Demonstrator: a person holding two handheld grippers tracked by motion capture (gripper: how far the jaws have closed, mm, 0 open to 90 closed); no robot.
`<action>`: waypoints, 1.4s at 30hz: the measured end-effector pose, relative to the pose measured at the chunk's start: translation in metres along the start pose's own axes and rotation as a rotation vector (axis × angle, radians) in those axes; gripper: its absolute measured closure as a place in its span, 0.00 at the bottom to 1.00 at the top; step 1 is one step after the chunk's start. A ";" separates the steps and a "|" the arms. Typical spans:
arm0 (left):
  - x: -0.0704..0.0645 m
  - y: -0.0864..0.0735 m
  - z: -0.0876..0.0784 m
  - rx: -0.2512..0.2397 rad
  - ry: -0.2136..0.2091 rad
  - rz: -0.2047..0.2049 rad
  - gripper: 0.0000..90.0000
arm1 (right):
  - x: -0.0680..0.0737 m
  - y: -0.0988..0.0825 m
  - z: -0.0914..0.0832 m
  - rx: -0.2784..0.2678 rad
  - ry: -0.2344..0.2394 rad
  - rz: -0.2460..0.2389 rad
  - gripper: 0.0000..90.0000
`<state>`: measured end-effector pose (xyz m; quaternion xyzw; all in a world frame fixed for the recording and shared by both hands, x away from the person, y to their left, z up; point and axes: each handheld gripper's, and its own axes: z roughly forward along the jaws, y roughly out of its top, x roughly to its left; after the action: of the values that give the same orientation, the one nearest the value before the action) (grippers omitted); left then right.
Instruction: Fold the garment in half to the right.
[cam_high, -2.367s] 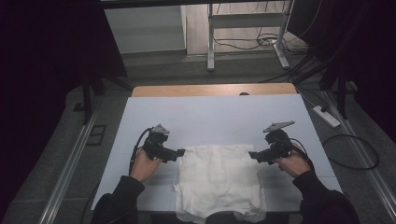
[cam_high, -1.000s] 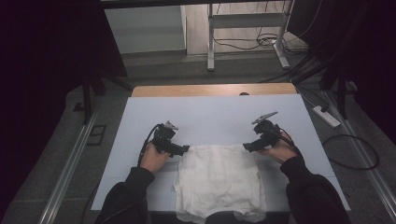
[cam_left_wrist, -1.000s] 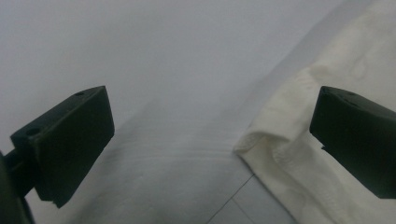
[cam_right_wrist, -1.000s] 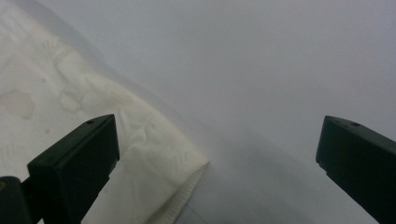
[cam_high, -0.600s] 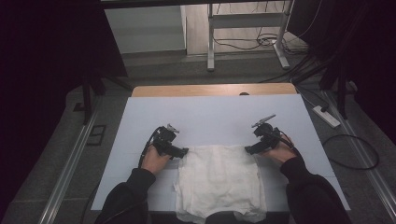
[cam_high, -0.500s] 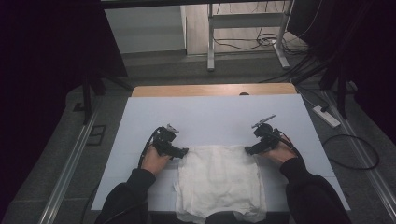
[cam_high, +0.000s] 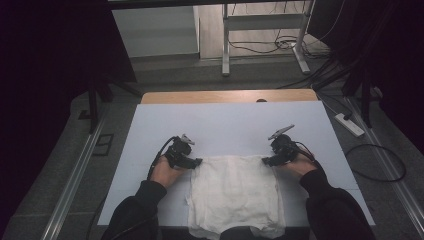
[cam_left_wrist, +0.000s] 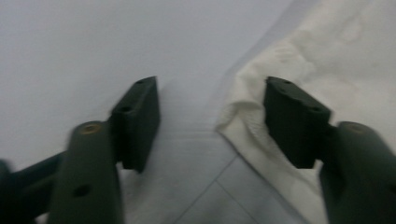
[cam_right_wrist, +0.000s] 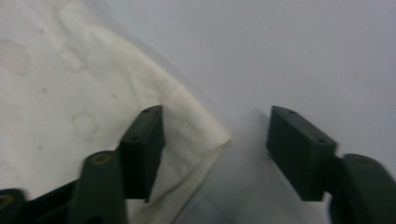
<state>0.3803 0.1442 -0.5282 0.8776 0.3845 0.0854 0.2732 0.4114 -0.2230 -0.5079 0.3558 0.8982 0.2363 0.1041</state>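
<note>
Both grippers (cam_high: 196, 162) (cam_high: 267, 161) had just been closing on the cloth's (cam_high: 234, 196) far corners; I saw jaws still apart, nothing gripped yet.

Cloth (cam_high: 234, 192) on table (cam_high: 225, 122), left claw (cam_high: 196, 162) and right claw (cam_high: 267, 161) at its far corners.

**Soft weave on a matt sheet**

The cloth (cam_high: 234, 195) is an off-white woven fabric, matt and lightly crumpled, with a stitched hem along its edge (cam_left_wrist: 243, 140) and a few faint stains in the right gripper view. The surface (cam_high: 225, 125) beneath it is covered in a pale, smooth, matt sheet with thin creases, and a strip of light bare wood (cam_high: 230, 96) shows along its far edge. The left tongs (cam_left_wrist: 210, 121) and right tongs (cam_right_wrist: 217, 149) have dark, matt plastic-looking jaws with flat pads. The floor (cam_high: 165, 75) looks dull grey and smooth.
</note>
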 end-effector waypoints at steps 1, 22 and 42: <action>-0.002 0.000 -0.001 0.002 -0.005 0.003 0.47 | 0.001 0.000 -0.001 -0.001 0.007 -0.008 0.47; -0.002 0.012 -0.007 -0.023 -0.061 -0.025 0.95 | 0.010 0.007 -0.005 0.016 0.048 -0.094 0.95; 0.025 0.040 0.006 -0.082 0.057 0.003 0.95 | -0.025 0.031 0.006 -0.086 -0.036 -0.019 0.95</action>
<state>0.4245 0.1378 -0.5131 0.8635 0.3869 0.1264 0.2980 0.4502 -0.2182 -0.4969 0.3467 0.8885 0.2672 0.1378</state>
